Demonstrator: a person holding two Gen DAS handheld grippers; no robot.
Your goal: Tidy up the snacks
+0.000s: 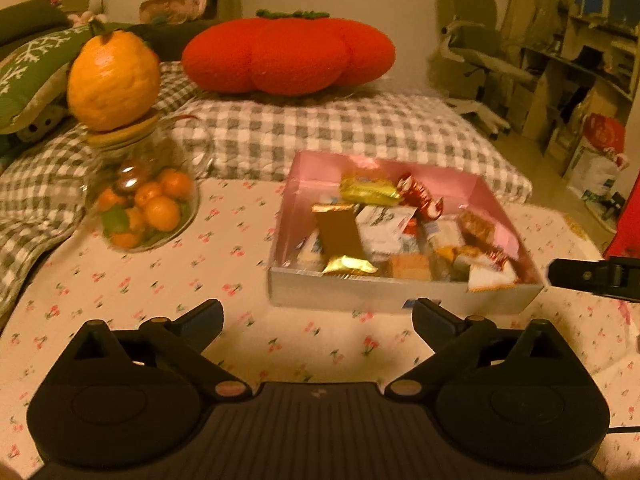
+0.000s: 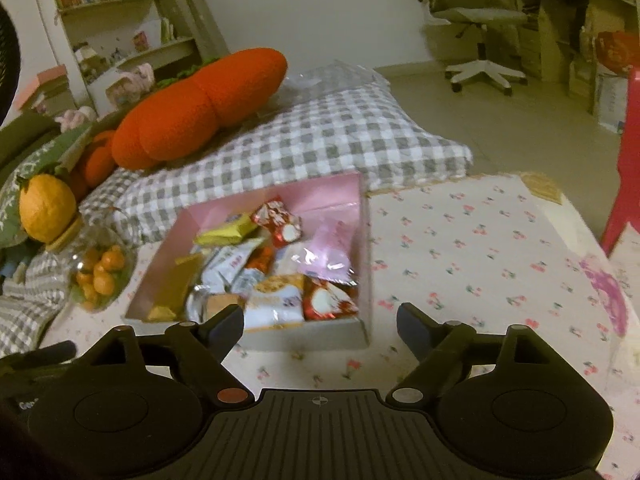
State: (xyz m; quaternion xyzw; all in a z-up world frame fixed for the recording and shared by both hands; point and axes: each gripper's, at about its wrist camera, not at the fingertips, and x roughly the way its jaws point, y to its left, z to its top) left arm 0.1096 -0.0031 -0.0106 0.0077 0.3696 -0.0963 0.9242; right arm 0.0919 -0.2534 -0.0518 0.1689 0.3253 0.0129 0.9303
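Note:
A shallow box with a pink inside (image 1: 384, 170) stands on the cherry-print table and holds several wrapped snacks (image 1: 384, 232). It also shows in the right wrist view (image 2: 320, 192) with its snacks (image 2: 276, 304). My left gripper (image 1: 318, 316) is open and empty, just short of the box's near wall. My right gripper (image 2: 320, 322) is open and empty, near the box's front right corner. The tip of the right gripper (image 1: 592, 276) shows at the right edge of the left wrist view.
A glass jar of small oranges (image 1: 144, 204) with a big orange fruit (image 1: 112, 80) on its lid stands left of the box. Behind are a checked quilt (image 1: 340, 128) and a red pumpkin cushion (image 1: 288, 54). A red chair (image 2: 628, 152) stands at right.

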